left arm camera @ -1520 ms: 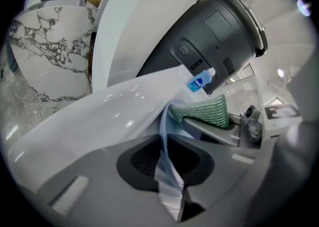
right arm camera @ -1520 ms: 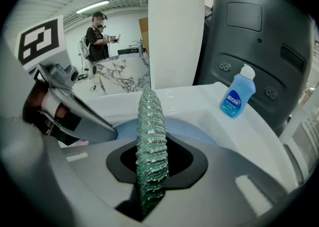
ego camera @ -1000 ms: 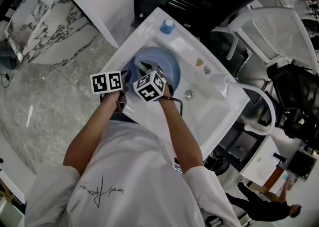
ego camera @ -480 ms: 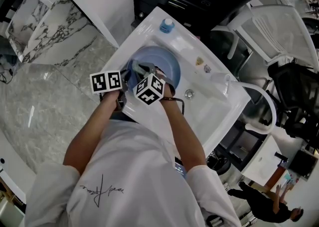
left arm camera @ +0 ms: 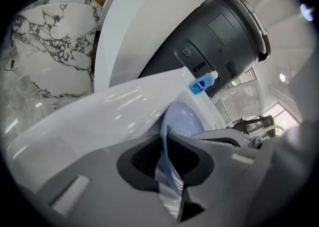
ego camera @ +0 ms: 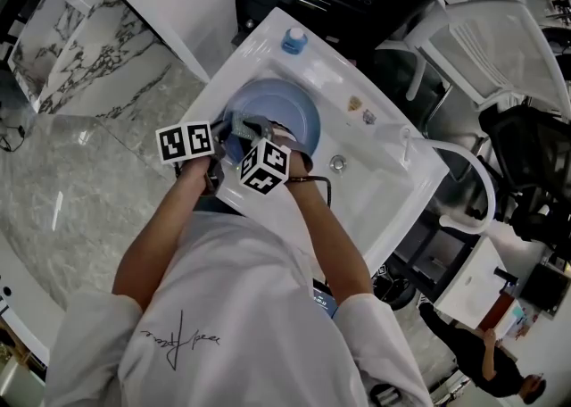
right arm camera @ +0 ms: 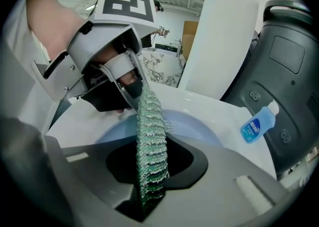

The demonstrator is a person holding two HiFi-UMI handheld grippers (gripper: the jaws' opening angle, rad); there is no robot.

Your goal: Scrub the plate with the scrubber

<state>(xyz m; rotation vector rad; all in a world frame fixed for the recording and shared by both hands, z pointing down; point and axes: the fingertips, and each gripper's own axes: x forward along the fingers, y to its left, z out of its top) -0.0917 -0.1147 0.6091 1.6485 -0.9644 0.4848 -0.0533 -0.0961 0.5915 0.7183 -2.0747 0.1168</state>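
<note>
Plate (ego camera: 299, 106) rim in L gripper (left arm camera: 167, 144), scrubber (right arm camera: 149, 121) in R gripper (right arm camera: 152, 157).

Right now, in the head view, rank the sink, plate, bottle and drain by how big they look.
1. sink
2. plate, partly covered
3. bottle
4. drain, close to the bottle in size, so that last order is unsure

White sink (ego camera: 375, 191) set diagonal, carries everything. Plate (ego camera: 294, 106), blue, in left part of basin. Metal drain (ego camera: 337, 162) in basin floor, just right of plate. Blue bottle (ego camera: 293, 39) with white cap upright on far rim. Two small items (ego camera: 355, 103) on rim right of bottle, too small to identify.
</note>
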